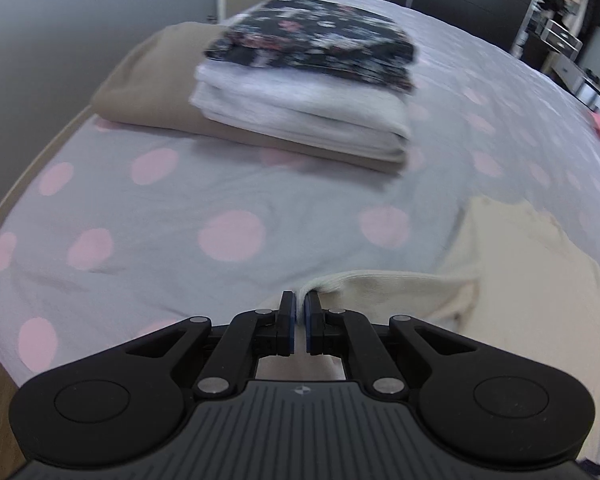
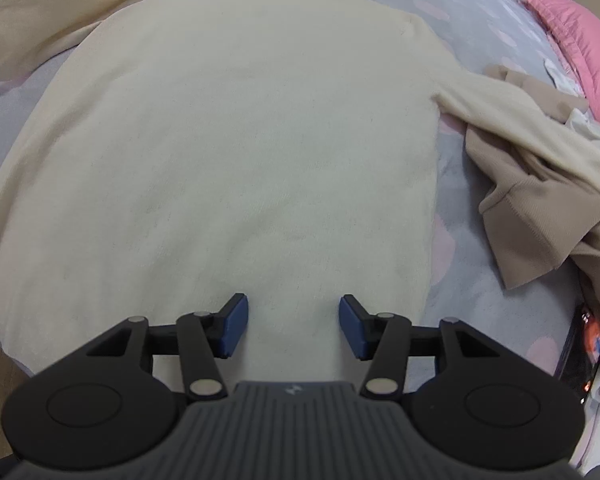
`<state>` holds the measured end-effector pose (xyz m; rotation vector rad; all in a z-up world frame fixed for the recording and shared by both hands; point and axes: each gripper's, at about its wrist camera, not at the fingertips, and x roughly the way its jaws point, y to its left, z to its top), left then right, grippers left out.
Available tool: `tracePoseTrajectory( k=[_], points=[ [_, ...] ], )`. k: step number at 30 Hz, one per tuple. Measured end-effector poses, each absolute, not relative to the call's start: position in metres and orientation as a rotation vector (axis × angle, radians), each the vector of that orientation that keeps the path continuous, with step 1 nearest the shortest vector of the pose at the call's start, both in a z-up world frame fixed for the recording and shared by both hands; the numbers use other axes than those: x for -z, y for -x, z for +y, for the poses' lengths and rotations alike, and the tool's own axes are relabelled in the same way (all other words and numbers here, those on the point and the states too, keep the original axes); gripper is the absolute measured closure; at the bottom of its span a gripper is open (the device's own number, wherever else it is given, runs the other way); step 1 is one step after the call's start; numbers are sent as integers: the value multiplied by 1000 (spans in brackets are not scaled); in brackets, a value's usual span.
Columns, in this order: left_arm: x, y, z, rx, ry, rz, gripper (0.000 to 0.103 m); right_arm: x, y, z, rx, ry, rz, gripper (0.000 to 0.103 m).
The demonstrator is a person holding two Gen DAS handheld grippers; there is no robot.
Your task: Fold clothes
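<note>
stack of folded clothes [image 1: 304, 92] smeared by motion blur, floral print on top unreadable. cream knit sweater [image 2: 228, 152] cut off by left edge of right wrist view, one sleeve end lost under crumpled beige garment [image 2: 540, 216]. pink pillow [image 2: 580, 40] cropped at right edge. shelf clutter [image 1: 560, 36] too small to identify.
</note>
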<state>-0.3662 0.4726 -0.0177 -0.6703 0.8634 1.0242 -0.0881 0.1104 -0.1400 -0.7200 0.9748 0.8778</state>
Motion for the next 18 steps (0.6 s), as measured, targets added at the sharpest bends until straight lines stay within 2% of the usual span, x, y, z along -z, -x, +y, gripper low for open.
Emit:
tracePoseTrajectory(
  k=[5,12,18],
  points=[
    [25,378,507,-1137,662,847,100,129,83,114,-843,703,883,49],
    [24,369,535,-1202,592,821,100,135,75,121,-833,707,907,49],
    [44,360,546,-1235,581,888,100,140,69,122,-823,703,921,49]
  ],
)
